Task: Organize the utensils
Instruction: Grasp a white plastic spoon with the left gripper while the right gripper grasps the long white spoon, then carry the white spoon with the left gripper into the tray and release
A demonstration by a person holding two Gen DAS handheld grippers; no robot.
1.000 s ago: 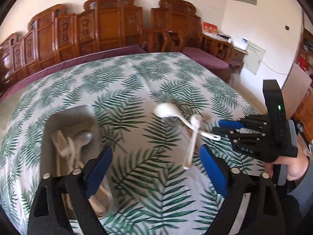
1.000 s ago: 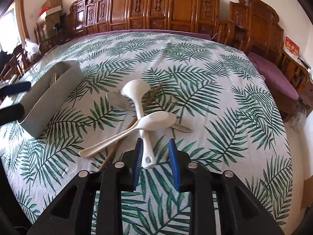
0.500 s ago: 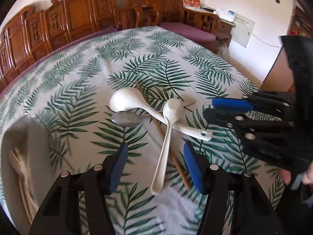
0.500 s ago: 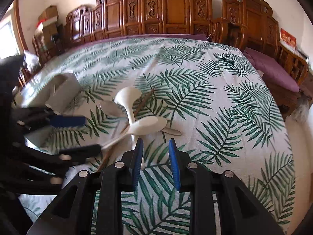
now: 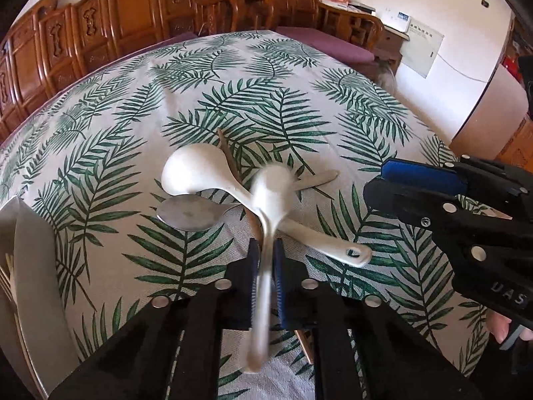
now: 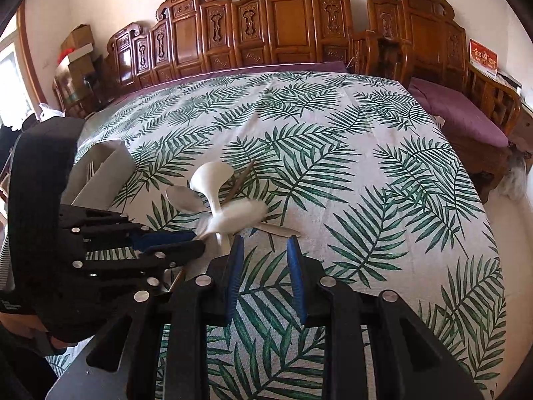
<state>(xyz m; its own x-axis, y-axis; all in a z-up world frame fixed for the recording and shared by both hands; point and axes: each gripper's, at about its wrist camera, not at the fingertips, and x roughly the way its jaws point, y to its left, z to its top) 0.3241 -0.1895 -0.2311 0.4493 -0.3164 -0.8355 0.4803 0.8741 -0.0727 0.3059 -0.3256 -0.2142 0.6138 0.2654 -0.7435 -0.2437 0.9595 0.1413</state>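
White plastic spoon [image 5: 266,233] sits clamped by its handle between the blue pads of the left gripper [image 5: 265,266]; its bowel end is blurred — bowl raised above the other utensils, handle tail projecting back past the jaws. Beneath it on the leaf-print tablecloth [image 5: 333,106] lie a white ladle [image 5: 200,173], bowl to the far left and handle running to the near right, a metal spoon [image 5: 188,211] just nearer than the ladle bowl, and a brown chopstick [image 5: 230,160] crossing under both. Grey organizer tray [image 5: 30,266] stands at the left edge, forks visible inside. Right gripper [image 6: 265,256] is held low over the cloth, near and right of the pile — jaws apart, nothing between them. Carved wooden chairs [image 6: 293,20] line the far side.
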